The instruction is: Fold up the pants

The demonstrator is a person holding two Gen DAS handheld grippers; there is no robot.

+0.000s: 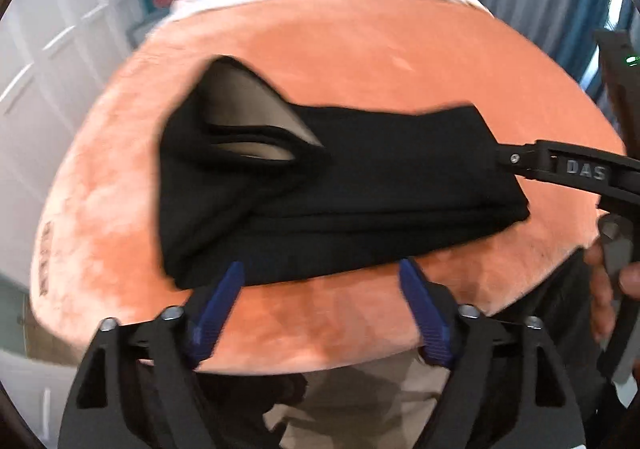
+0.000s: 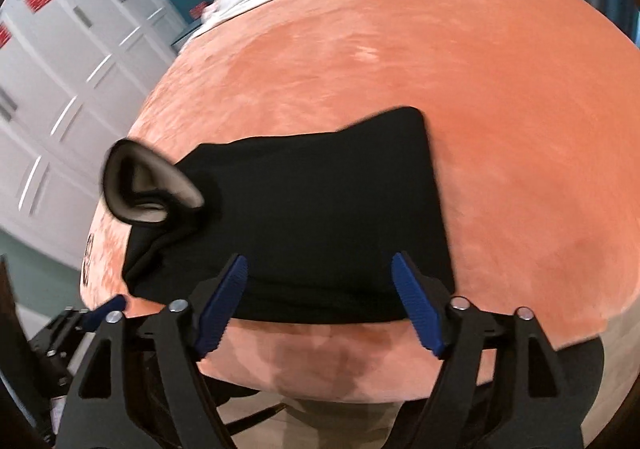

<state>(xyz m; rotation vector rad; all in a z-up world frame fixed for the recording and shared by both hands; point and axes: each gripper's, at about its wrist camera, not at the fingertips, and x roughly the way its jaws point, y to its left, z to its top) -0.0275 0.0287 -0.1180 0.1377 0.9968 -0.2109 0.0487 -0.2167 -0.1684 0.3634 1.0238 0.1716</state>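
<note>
Both claws stand wide open and hold nothing: left claw (image 1: 320,277), right claw (image 2: 318,269). Folded black pants (image 2: 304,217) lie on the orange blanket (image 2: 500,109), just before them.

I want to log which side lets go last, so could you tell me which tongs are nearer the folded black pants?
Right. The right tongs sit open over the folded black pants; the left tongs sit open at their near edge.
</note>
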